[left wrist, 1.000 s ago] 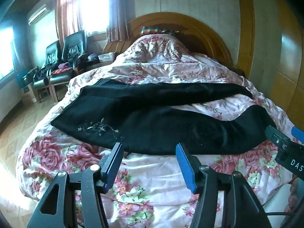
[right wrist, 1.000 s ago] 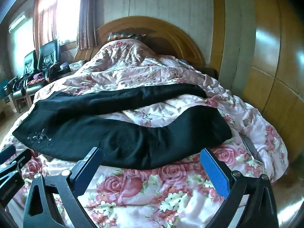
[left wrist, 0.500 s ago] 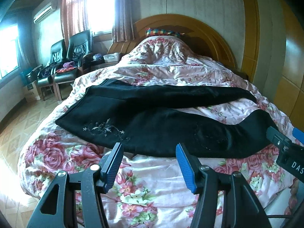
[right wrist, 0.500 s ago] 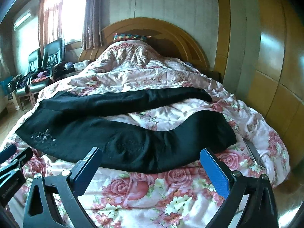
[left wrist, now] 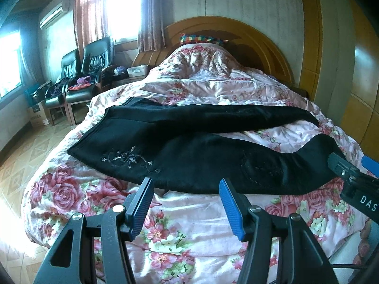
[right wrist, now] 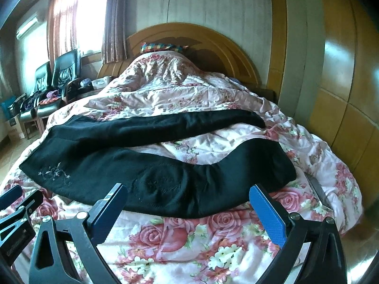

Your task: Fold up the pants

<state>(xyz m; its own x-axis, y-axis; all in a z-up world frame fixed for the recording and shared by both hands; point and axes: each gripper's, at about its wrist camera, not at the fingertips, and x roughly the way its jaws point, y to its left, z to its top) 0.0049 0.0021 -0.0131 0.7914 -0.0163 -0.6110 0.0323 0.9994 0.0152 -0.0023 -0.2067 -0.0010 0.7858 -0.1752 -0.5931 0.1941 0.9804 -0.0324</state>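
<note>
Both tools, left tool and right tool, hover spread and empty just short of black pants spread ahead on bed, 2 legs apart, likely lining up a grab.

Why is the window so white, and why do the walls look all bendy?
Left wrist view: the window is blown out by daylight, glare washes the floor's left edge, and the fisheye lens bows the wooden wall. Right wrist view: the same window glares white, the wall panels curve and catch shiny reflections, and the black pants show little detail.
</note>
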